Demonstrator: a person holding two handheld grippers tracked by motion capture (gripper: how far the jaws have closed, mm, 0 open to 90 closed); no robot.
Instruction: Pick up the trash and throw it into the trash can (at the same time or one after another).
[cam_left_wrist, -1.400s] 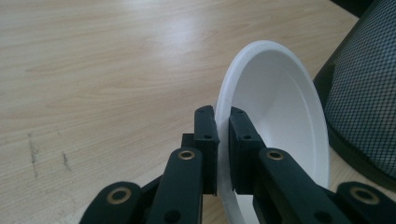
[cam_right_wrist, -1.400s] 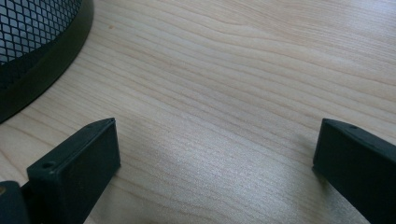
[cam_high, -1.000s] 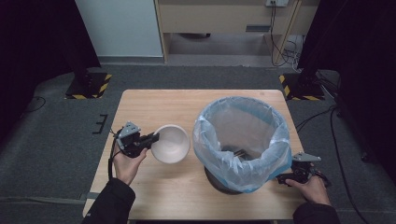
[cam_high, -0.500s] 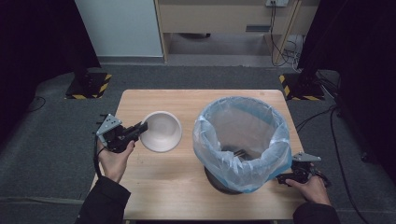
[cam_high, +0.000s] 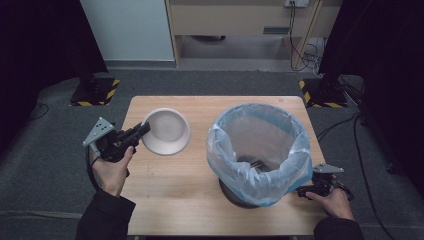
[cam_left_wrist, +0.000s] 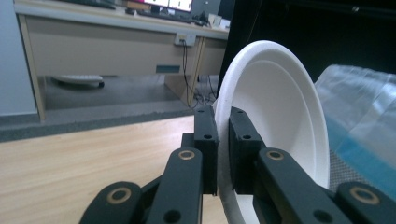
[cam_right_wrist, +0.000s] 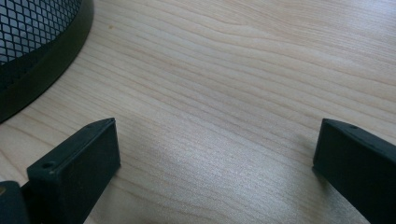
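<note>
High view, left side: the left claw (cam_high: 141, 131) grips the white bowl (cam_high: 167, 131) by its near rim, with the person's left hand (cam_high: 112, 167) behind it, off the table's left edge.
Left gripper view: both jaws are pinched on the rim of the bowl (cam_left_wrist: 275, 116), one pad inside, one outside; the bowl stands almost on edge just ahead of the claw.
Bowl, place: held over the left part of the wooden table (cam_high: 200, 200), to the claw's front, well apart from the bin.
Bowl, handling: it looks like light moulded foam or pulp, thin and stiff yet easy to dent or crack; the rim is the natural hold, and a gentle squeeze should do.
Bin: a black mesh basket lined with a pale blue bag (cam_high: 260, 145) stands to the right of the bowl.
Right side: the right claw (cam_high: 305, 190) lies low at the bin's base, jaws wide apart and empty over bare wood, with the mesh base (cam_right_wrist: 32, 42) just to its left.
</note>
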